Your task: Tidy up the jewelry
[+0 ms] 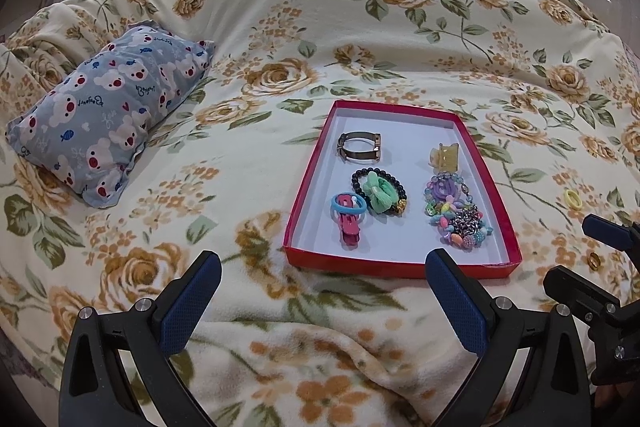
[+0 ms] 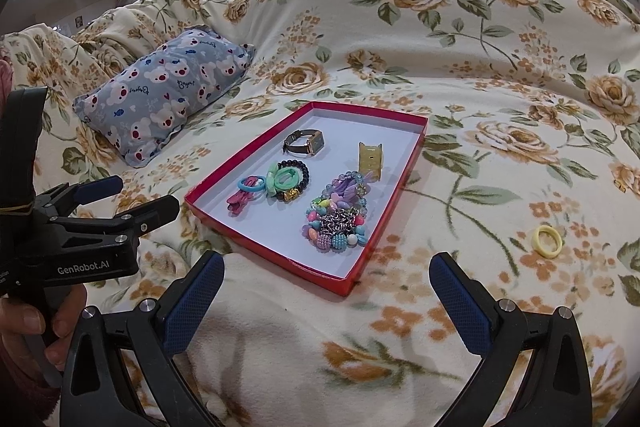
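On the bed: a floral blanket (image 1: pixel 280 27) carries a shallow red tray (image 1: pixel 308 183) with a white floor, lying flat near the middle.
Left hand-held gripper (image 1: pixel 322 301): released, its blue-padded fingers (image 1: pixel 188 307) spread wide and low over the blanket, just short of the tray's near rim, grasping nothing.
Right hand-held gripper (image 2: pixel 326 307): likewise released and empty, fingers wide apart, aimed at the tray's near corner.
Hand (image 2: pixel 28 327): seen from the right wrist, a person's fingers wrap the left tool's handle at the lower left edge; a sleeve shows beneath.
Inside the tray, far end: a watch (image 1: pixel 359 146) at left, a yellow claw clip (image 1: pixel 444 155) at right.
Inside the tray, near end: a black bead bracelet (image 1: pixel 378 190) ringing a green hair tie (image 1: pixel 378 191), a pink clip (image 1: pixel 349 223) through a blue ring (image 1: pixel 347 205), and a heap of colourful beaded jewelry (image 1: pixel 456 213) along the right wall.
Outside the tray: a yellow ring (image 2: pixel 547 241) lies on the blanket well to the right; a small gold piece (image 1: pixel 594 260), possibly a ring, sits nearer the right tool.
Background: a bear-print pillow (image 1: pixel 104 119) lies at left, apart from the tray.
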Demonstrator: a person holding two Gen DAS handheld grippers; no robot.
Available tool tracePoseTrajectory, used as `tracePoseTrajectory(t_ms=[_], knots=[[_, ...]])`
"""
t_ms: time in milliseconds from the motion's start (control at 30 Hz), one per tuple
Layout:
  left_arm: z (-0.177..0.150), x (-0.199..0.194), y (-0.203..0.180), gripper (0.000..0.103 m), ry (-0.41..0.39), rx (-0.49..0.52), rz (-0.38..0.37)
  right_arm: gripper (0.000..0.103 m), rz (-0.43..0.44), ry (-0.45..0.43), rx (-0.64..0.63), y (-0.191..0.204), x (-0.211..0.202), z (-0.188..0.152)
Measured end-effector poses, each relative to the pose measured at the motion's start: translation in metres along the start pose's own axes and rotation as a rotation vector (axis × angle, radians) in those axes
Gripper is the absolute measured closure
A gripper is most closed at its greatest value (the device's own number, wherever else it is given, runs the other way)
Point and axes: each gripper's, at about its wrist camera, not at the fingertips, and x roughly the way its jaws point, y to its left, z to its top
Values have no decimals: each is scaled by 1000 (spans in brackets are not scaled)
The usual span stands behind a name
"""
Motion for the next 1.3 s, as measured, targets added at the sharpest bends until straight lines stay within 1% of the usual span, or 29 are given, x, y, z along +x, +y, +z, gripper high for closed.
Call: tracePoseTrajectory(t_ms=[1300], knots=[[3, 2, -2, 1, 6, -3, -10, 0, 1, 9, 0, -2, 2, 4]])
